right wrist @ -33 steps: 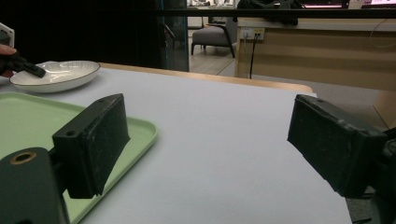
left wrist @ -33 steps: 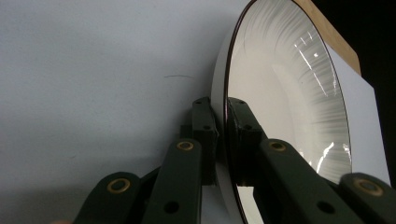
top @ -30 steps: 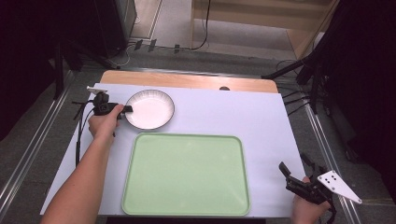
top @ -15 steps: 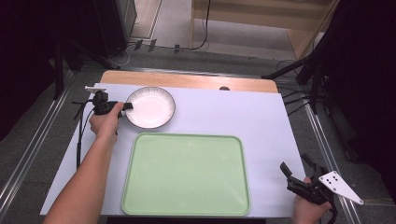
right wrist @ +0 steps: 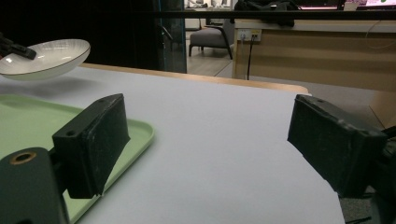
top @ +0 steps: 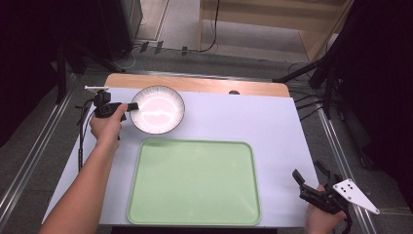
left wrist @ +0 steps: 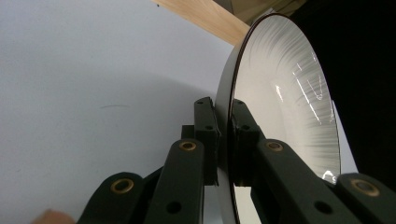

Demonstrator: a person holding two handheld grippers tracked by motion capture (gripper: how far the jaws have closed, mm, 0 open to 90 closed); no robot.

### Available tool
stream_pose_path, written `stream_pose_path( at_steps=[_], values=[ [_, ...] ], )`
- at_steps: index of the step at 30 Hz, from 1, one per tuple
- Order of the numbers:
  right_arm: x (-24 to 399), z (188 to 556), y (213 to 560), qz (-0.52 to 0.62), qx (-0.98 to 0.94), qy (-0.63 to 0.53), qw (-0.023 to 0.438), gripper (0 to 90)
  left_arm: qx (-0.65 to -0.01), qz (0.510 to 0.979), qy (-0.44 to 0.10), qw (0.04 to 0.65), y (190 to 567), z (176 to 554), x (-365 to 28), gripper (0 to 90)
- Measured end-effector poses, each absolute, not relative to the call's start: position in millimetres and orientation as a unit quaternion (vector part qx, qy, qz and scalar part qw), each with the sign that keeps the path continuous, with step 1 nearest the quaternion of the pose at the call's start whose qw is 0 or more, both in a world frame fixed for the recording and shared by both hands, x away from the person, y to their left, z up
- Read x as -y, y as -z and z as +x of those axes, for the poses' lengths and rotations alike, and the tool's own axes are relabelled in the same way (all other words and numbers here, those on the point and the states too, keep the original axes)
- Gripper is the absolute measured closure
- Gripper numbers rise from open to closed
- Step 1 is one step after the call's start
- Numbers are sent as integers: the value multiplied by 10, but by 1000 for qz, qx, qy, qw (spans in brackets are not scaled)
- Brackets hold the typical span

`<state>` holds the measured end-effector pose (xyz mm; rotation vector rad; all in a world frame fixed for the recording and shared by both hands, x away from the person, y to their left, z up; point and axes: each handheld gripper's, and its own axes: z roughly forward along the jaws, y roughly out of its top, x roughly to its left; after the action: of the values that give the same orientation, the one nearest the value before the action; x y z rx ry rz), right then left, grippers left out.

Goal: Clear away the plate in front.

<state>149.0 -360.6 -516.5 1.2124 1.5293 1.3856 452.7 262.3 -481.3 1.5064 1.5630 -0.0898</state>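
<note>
A white bowl [top: 157, 109] with a dark rim hangs a little above the white table cover at the back left, casting a shadow below it. My left gripper [top: 131, 106] is shut on its left rim; in the left gripper view the jaws pinch the bowl's [left wrist: 285, 112] edge between them. The bowl [right wrist: 44, 57] shows lifted off the table in the right gripper view. A light green tray [top: 195, 180] lies flat at the front centre. My right gripper [top: 308, 179] stands open near the front right corner, nothing between its jaws, beside the tray's [right wrist: 32, 126] right edge.
The white cover [top: 253, 122] spreads over the table, with a wooden strip [top: 195, 84] along the far edge. Metal rails run down both sides. Cables and dark stands lie on the floor behind the table.
The bowl, held by my left gripper, has risen slightly and shifted a little toward the tray. My right gripper has stayed where it was.
</note>
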Motion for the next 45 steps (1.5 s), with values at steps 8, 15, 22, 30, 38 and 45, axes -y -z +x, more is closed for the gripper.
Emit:
stream_pose_path(
  at_steps=[8, 15, 22, 30, 38, 45],
  values=[
    [3599, 1493, 5165, 471, -595, -539, 365, 127, -614, 623, 41, 483, 4772, 4414, -2602, 844],
    [3595, 1494, 5166, 472, -595, -539, 364, 127, -591, 641, 54, 487, 4699, 4290, -2509, 842],
    [3594, 1495, 5166, 469, -596, -540, 366, 127, -576, 647, 57, 496, 4639, 4163, -2431, 842],
    [3586, 1497, 5166, 470, -596, -540, 363, 127, -557, 663, 56, 496, 4577, 4027, -2351, 842],
    [3586, 1496, 5165, 469, -597, -540, 364, 127, -544, 673, 67, 498, 4597, 3896, -2259, 841],
    [3596, 1493, 5164, 469, -595, -540, 366, 128, -537, 681, 76, 492, 4659, 3790, -2203, 840]
  ],
)
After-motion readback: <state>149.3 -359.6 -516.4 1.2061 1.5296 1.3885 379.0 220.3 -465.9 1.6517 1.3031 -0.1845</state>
